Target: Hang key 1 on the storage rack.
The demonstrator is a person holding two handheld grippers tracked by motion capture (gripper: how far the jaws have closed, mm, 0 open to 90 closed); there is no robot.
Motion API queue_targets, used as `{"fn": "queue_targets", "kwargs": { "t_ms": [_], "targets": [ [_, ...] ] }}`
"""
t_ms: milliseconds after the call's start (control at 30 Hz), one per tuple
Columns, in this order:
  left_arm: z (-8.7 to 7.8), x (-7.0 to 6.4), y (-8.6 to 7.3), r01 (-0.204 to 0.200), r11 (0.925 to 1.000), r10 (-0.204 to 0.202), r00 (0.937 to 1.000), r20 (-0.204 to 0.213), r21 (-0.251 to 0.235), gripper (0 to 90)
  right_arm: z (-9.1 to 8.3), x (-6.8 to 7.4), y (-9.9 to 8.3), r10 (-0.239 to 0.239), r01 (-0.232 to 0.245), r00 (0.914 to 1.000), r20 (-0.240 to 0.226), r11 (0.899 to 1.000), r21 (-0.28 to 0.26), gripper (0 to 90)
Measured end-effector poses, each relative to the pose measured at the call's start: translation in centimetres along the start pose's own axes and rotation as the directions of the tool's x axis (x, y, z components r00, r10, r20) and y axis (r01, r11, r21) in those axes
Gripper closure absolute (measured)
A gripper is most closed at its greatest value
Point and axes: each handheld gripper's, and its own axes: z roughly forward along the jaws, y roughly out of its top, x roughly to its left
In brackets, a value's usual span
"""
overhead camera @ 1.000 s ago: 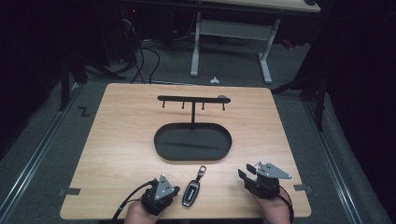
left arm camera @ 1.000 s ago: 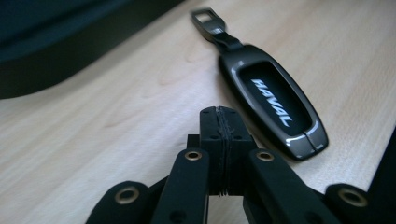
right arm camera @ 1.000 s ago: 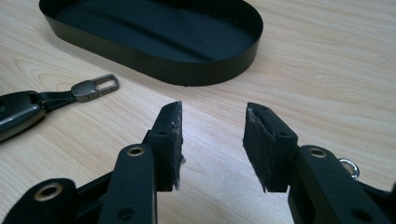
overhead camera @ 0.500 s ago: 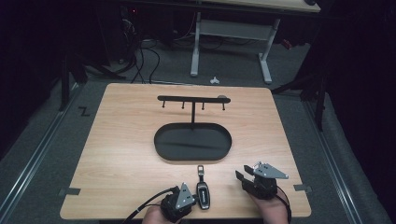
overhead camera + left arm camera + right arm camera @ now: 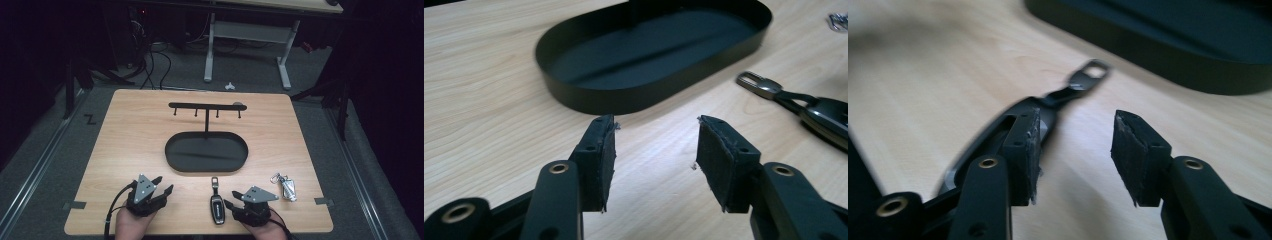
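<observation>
A black key fob (image 5: 216,206) with a metal loop lies on the wooden table (image 5: 130,130) near the front edge. My right gripper (image 5: 230,205) is open just to its right, jaws pointing at it. In the right gripper view the fob (image 5: 1068,92) lies partly behind the left jaw of the gripper (image 5: 1075,117), not between the pads. My left gripper (image 5: 164,184) stands open to the fob's left with nothing between its jaws. In the left gripper view, beyond that gripper (image 5: 656,125), lies the black oval tray (image 5: 649,95), with the fob (image 5: 809,107) off to the right.
The black oval tray (image 5: 172,160) sits mid-table, and a post rises from it to a bar with hooks (image 5: 206,106). A small silver bunch of keys (image 5: 286,186) lies right of my right gripper. Beyond the table are a desk frame and cables on the floor.
The left gripper went right to the fob, then drew back left and forward. The fob turned from tilted to straight. The right gripper moved left beside the fob, uncovering the silver keys.
</observation>
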Motion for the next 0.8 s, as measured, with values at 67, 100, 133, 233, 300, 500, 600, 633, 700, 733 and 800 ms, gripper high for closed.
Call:
{"fn": "queue_targets", "kwargs": {
  "t_ms": [67,100,133,233,300,500,600,633,700,733,800],
  "targets": [
    [-0.1,0.3,-0.1,0.007,1.0,-0.007,1.0,-0.003,0.0,49.5,0.4,0.8,0.0,-0.032,0.032,0.9994,-0.011,0.999,0.01,64.9],
    [-0.1,0.3,-0.1,0.009,1.0,-0.009,1.0,-0.001,0.001,49.4,0.6,1.2,0.0,-0.046,0.046,0.9987,-0.021,0.999,0.018,69.5],
    [0.0,0.3,-0.2,0.008,1.0,-0.008,1.0,-0.002,0.002,49.1,0.8,1.5,0.0,-0.059,0.06,0.9978,-0.029,0.998,0.025,74.2],
    [0.1,0.2,-0.2,-0.002,1.0,0.002,1.0,0.002,0.009,48.6,1.1,2.3,-0.1,-0.104,0.105,0.9937,-0.041,0.994,0.026,86.1],
    [0.2,0.0,-0.2,-0.01,0.9998,0.01,0.9999,0.005,0.015,48.3,1.1,2.6,0.0,-0.11,0.112,0.9924,-0.055,0.993,0.029,89.9],
    [0.5,-0.2,-0.2,-0.023,0.9995,0.022,0.9997,0.012,0.022,47.8,0.9,3.3,0.2,-0.161,0.162,0.984,-0.075,0.987,0.002,89.9],
    [0.6,-0.2,-0.2,-0.025,0.9994,0.025,0.9996,0.016,0.025,47.6,1.3,3.8,0.2,-0.181,0.183,0.9793,-0.091,0.983,0.021,89.9],
    [0.6,-0.2,-0.2,-0.026,0.9994,0.025,0.9995,0.017,0.025,47.6,1.5,4.0,0.1,-0.188,0.192,0.9776,-0.094,0.981,0.034,90.0],
    [0.5,-0.2,-0.2,-0.026,0.9994,0.026,0.9995,0.018,0.022,47.4,1.9,4.1,-0.1,-0.199,0.205,0.9764,-0.084,0.977,0.061,90.0],
    [0.5,-0.1,-0.2,-0.026,0.9994,0.025,0.9995,0.019,0.022,47.3,1.9,3.9,-0.1,-0.192,0.197,0.9785,-0.076,0.978,0.067,90.0],
    [0.4,0.0,-0.3,-0.024,0.9995,0.023,0.9995,0.022,0.021,47.2,1.9,3.6,-0.1,-0.185,0.189,0.981,-0.058,0.979,0.076,90.0]
  ]
}}
